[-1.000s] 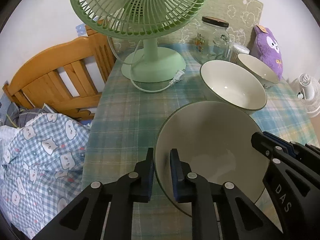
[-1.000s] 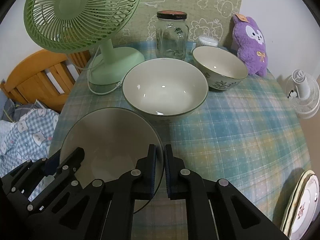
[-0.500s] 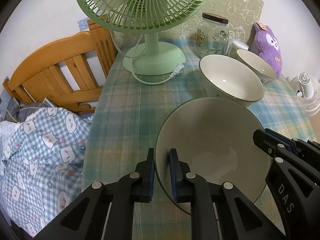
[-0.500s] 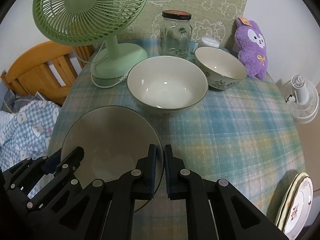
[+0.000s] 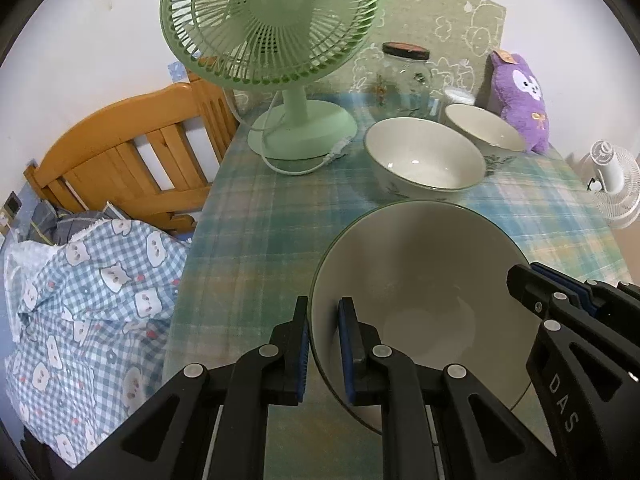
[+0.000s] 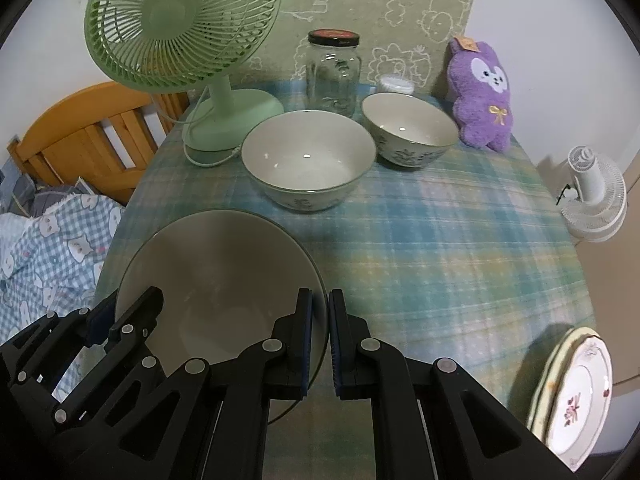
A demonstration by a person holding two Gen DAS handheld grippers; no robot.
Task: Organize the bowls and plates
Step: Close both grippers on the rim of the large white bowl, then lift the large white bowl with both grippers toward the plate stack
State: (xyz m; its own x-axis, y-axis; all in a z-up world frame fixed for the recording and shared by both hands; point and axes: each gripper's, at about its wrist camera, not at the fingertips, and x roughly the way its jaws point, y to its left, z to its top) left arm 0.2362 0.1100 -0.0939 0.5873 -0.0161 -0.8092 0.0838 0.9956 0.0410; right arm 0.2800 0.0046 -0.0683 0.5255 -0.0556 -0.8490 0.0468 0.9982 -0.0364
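Nearest, both grippers are clamped on the rim of one big bowl point(image 5: 424, 300), held over the near edge of the tabletop point(image 6: 440, 248). On its left side, the left gripper point(image 5: 323, 344) has one pad outside the wall and one inside. The right gripper point(image 6: 320, 340) pinches the opposite side the same way. The bowl's pale, empty inside is in shadow and tips a little toward the cameras.

At the near right corner, a small stack of plates point(image 6: 572, 396) sits over the edge, the top one flowered.

Past the held bowl, a mid bowl point(image 6: 308, 160) stands on the plaid cloth, and just beyond it to the right a small bowl point(image 6: 410, 130), both upright and empty.

Along the far edge stand a green fan point(image 6: 184, 28) at the left corner, a glass jar point(image 6: 332, 74) in the middle, and a purple plush point(image 6: 482, 96) at the right.
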